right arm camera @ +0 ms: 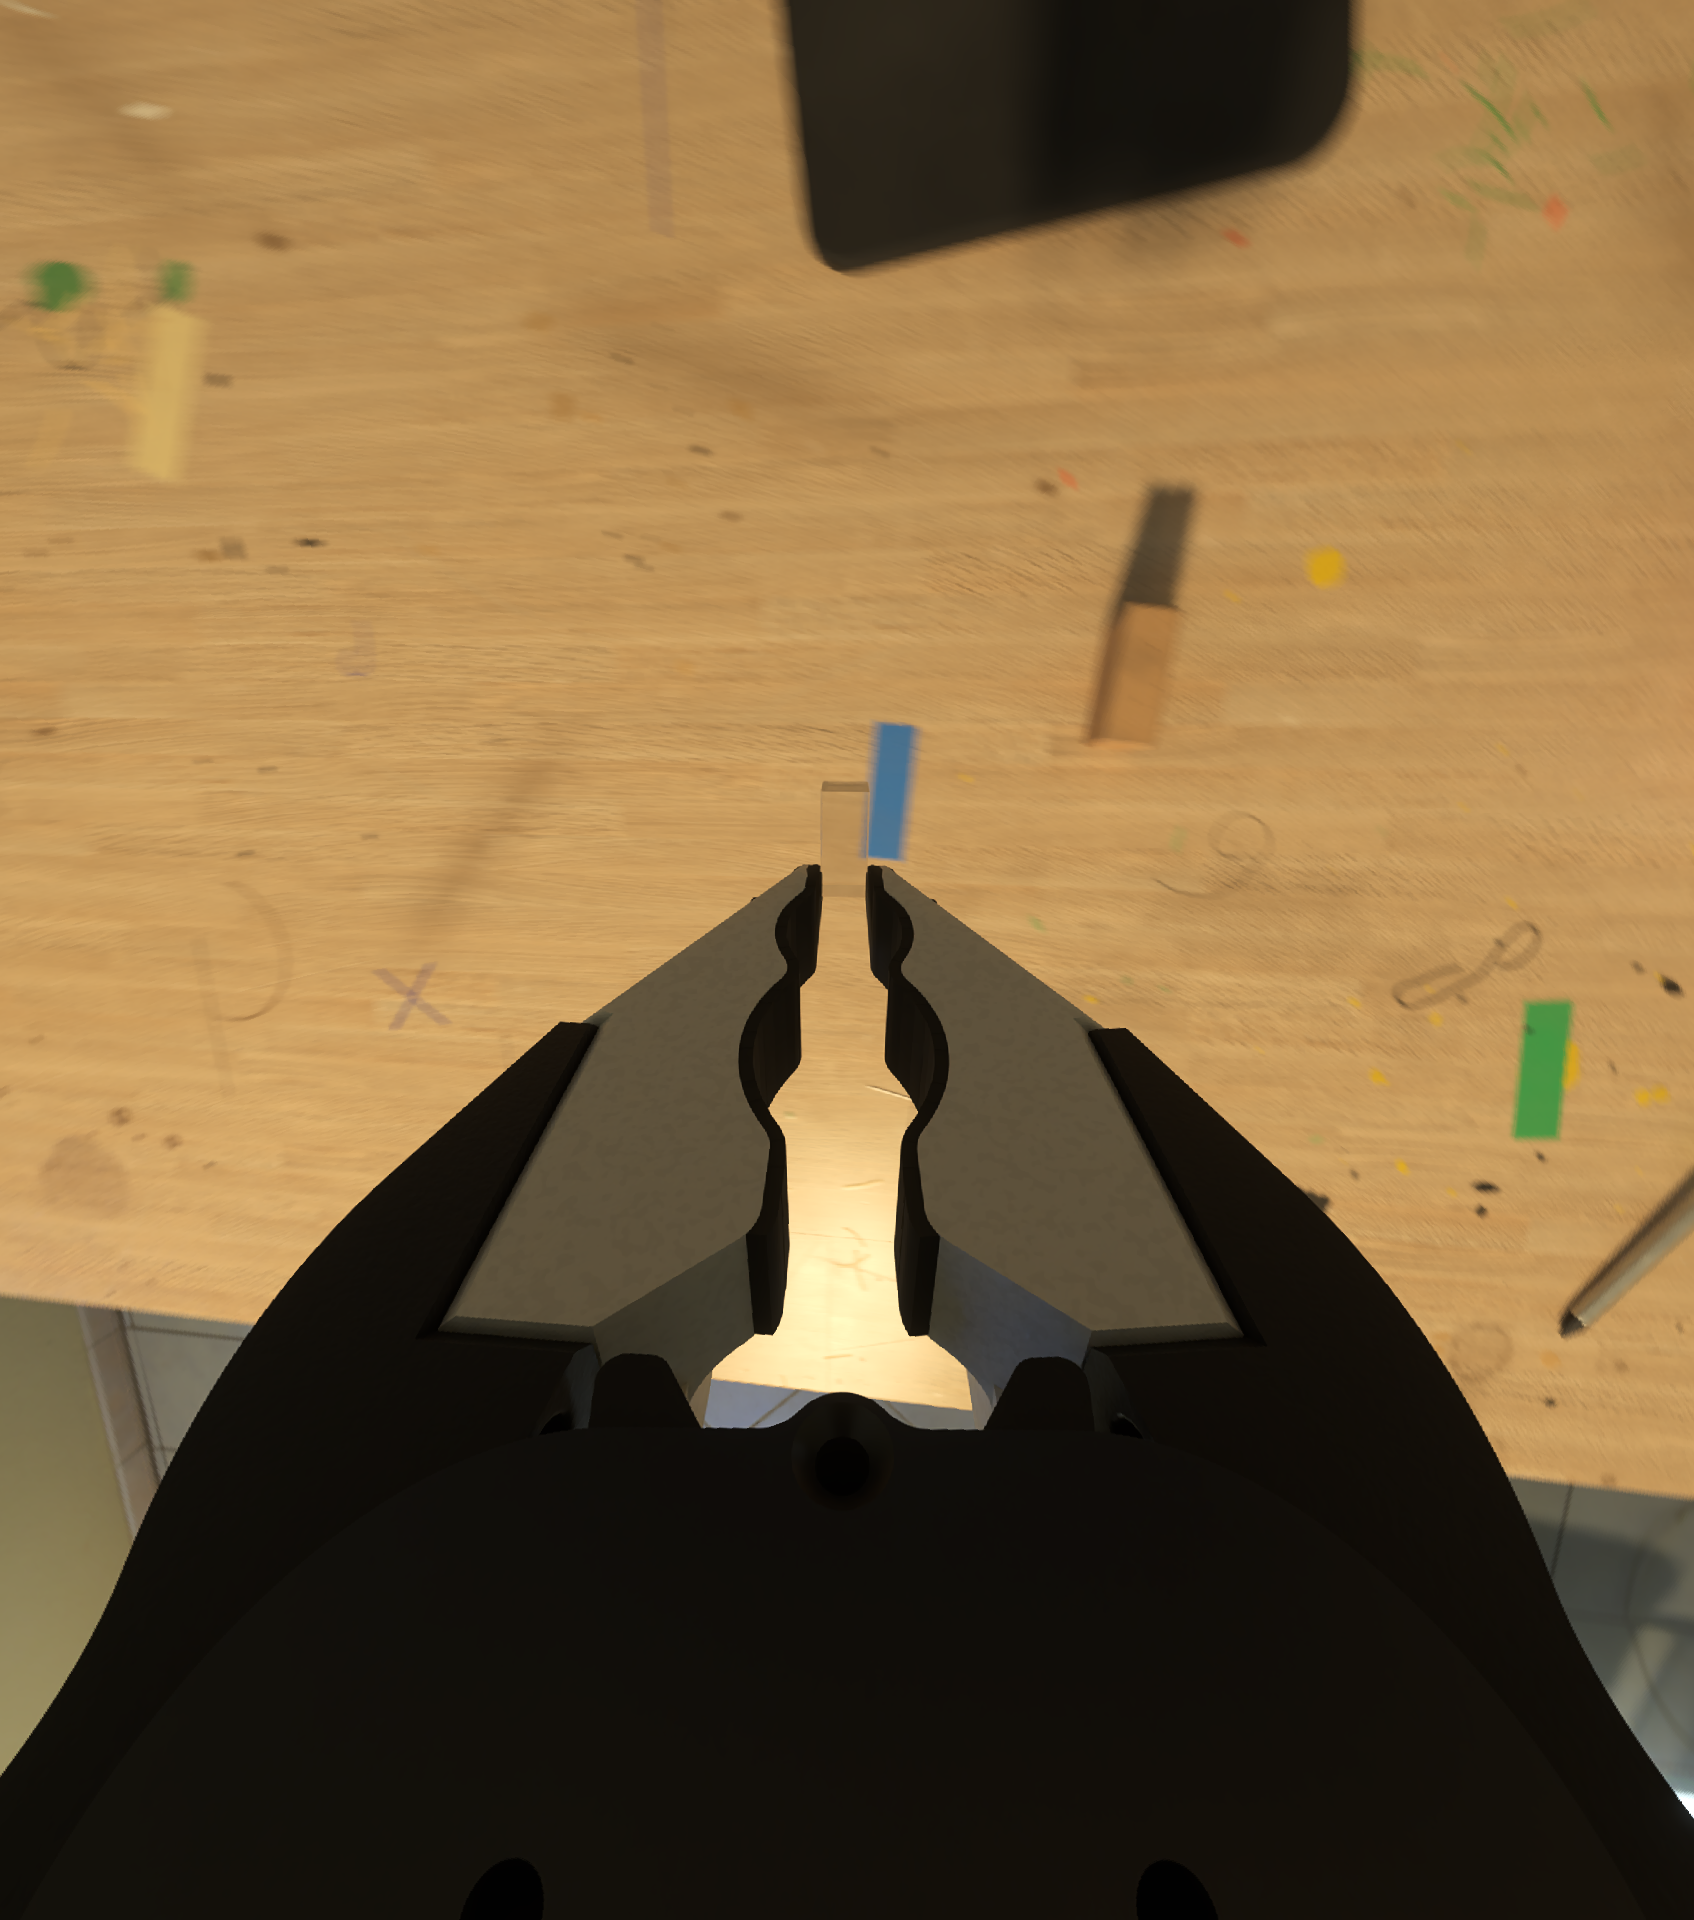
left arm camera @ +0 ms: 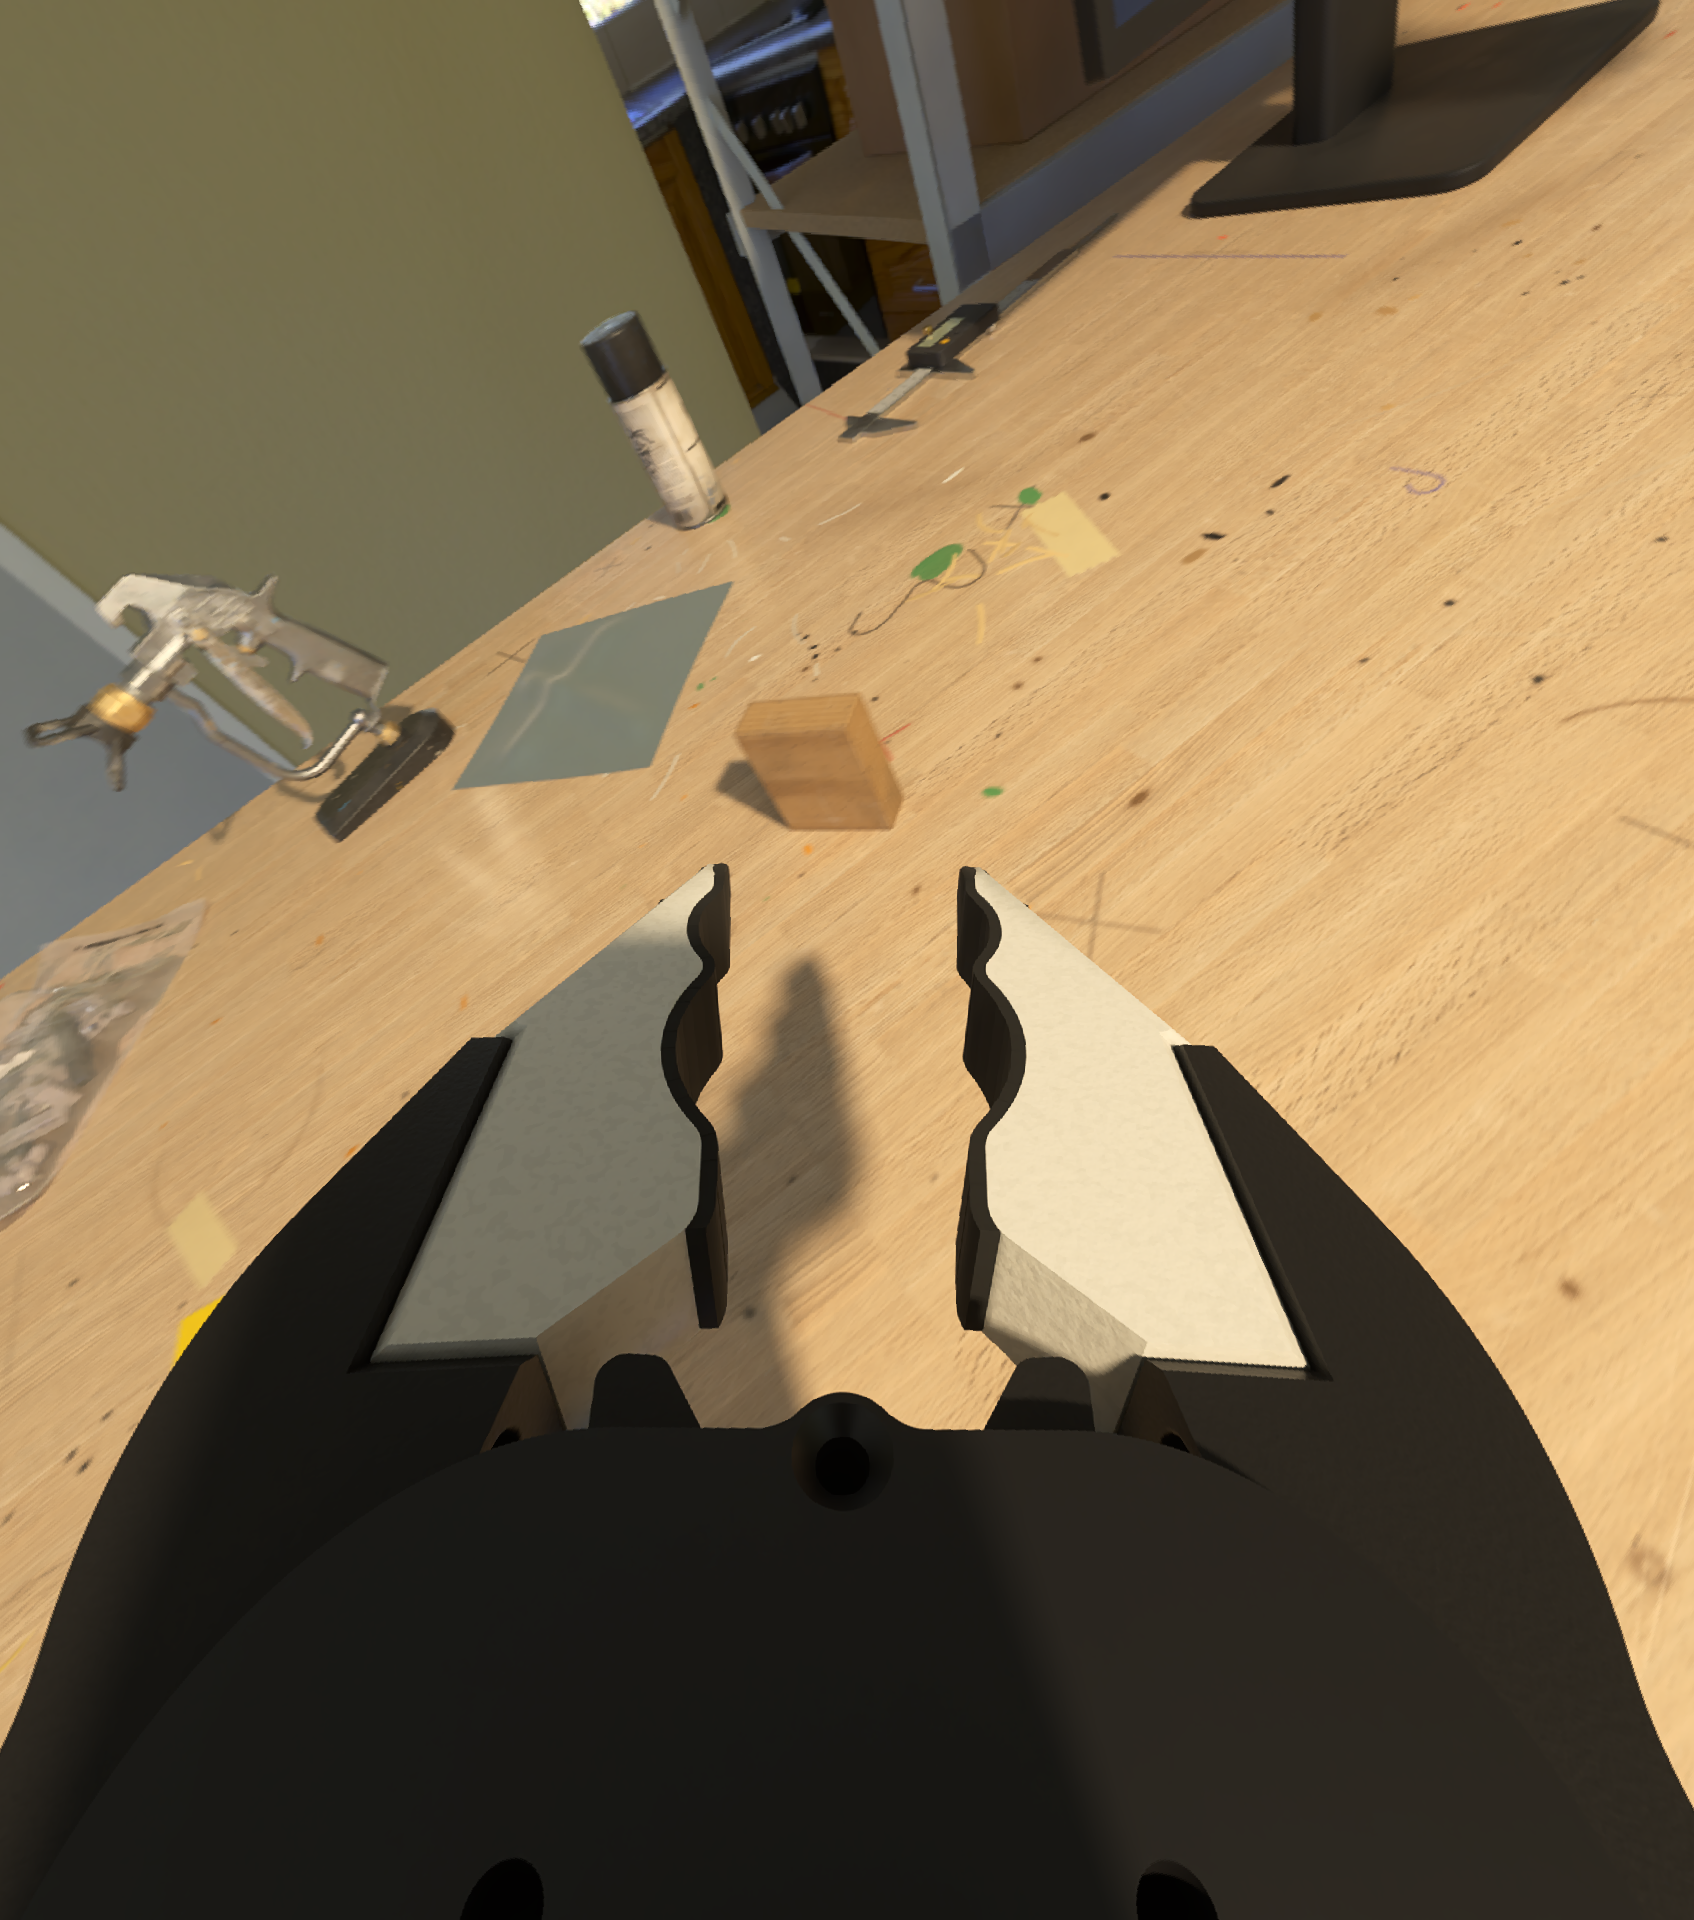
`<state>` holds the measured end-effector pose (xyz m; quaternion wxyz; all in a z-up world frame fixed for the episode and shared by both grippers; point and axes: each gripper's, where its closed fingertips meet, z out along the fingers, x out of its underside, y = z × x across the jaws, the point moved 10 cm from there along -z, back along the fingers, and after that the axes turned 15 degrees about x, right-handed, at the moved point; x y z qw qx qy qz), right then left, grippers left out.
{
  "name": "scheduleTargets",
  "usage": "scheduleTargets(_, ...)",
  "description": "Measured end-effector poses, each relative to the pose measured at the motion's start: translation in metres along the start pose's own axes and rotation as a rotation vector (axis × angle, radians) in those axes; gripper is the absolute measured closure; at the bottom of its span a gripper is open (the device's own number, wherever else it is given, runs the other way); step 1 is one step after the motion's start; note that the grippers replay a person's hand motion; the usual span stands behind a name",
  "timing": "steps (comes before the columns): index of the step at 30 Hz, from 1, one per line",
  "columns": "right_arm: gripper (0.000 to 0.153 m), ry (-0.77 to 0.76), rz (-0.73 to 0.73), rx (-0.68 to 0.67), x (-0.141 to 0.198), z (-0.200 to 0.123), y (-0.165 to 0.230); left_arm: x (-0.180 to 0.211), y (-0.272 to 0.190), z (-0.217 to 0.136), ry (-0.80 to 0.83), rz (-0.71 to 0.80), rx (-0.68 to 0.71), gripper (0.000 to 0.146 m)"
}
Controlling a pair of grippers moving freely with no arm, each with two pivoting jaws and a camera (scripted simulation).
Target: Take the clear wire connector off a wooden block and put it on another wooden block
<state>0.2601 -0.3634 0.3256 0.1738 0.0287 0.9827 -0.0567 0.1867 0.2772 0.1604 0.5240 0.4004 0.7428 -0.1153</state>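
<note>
R gripper [right arm camera: 841, 881] has its fingers nearly together, clamped on the clear wire connector [right arm camera: 844, 837], which sticks out past the tips, held high above the bench [right arm camera: 510, 727] w/ the camera looking nearly straight down. Grip looks thin: only the very ends of the pads seem to have it, so any jerk or tilt could let the piece twist or slip out, and being see-through it'd be hard to find again on the wood. The view is blurred, prob. from motion, so speed is part of that risk. A wooden block [right arm camera: 1134, 675] lies up and to the right of the tips, well apart; can't tell if that's the target or the one it came off. L gripper [left arm camera: 843, 878] hovers w/ fingers wide apart and nothing between them, facing another wooden block [left arm camera: 819, 761] on the bench. A block's top looks small, so a drop that's off-centre or too high prob. bounces the connector off.
</note>
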Motion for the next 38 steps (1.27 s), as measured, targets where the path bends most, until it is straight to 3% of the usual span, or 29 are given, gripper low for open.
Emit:
scheduleTargets(3,0.145,0.062,0.046,0.065,0.012,0.037,-0.038,-0.010,-0.011,0.024,-0.005,-0.024,0.037,0.102)
scheduleTargets(7,0.145,0.144,0.043,0.114,0.012,0.087,-0.060,-0.024,-0.020,0.048,0.021,-0.019,0.063,0.100)
scheduleTargets(14,0.145,0.254,0.039,0.073,-0.008,0.156,-0.062,-0.039,-0.026,0.059,0.009,-0.002,0.018,0.099)
scheduleTargets(21,0.144,0.274,0.024,0.055,-0.017,0.188,-0.053,-0.041,-0.029,0.058,0.017,0.003,0.016,0.099)
scheduleTargets(22,0.134,0.275,0.033,0.035,-0.018,0.188,-0.052,-0.040,-0.030,0.057,0.014,0.003,0.019,0.098)
scheduleTargets(24,0.097,0.222,0.033,0.069,-0.022,0.179,-0.052,-0.039,-0.031,0.054,0.009,0.000,0.022,0.098)
scheduleTargets(26,0.088,0.115,0.008,0.128,-0.026,0.160,-0.047,-0.037,-0.032,0.053,0.005,-0.006,0.024,0.098)
scheduleTargets(29,0.085,-0.125,-0.053,0.053,-0.035,0.125,-0.016,-0.036,-0.035,0.053,-0.007,-0.014,0.036,0.098)
scheduleTargets(32,0.087,-0.326,-0.249,-0.138,-0.036,0.097,0.050,-0.038,-0.039,0.055,-0.022,-0.015,0.055,0.097)
scheduleTargets(34,0.088,-0.349,-0.412,-0.247,-0.034,0.090,0.100,-0.041,-0.042,0.056,-0.025,-0.009,0.068,0.097)
scheduleTargets(38,0.089,-0.281,-0.624,-0.282,-0.025,0.101,0.182,-0.046,-0.045,0.054,-0.031,0.005,0.081,0.096)
